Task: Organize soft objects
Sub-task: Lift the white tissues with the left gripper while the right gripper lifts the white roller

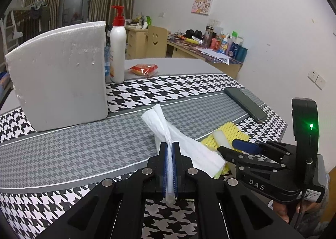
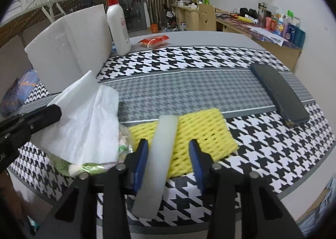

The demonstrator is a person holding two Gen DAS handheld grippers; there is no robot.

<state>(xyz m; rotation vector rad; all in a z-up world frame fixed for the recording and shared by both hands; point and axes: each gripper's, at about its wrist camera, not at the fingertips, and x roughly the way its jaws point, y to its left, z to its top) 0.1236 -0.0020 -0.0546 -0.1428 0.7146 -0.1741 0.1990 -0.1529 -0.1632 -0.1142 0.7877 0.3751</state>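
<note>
The grey middle strip of the mat (image 2: 189, 90) lay bare between the foam block (image 1: 61, 75) and the phone (image 2: 279, 94). The block and a pump bottle (image 1: 118, 50) walled off the far left, with a red packet (image 1: 143, 69) beside the bottle. Near the front edge, tissue (image 2: 84, 117) and yellow netting (image 2: 201, 132) crowded the mat.

Tissue (image 1: 168, 134) in left gripper (image 1: 170, 150)
</note>
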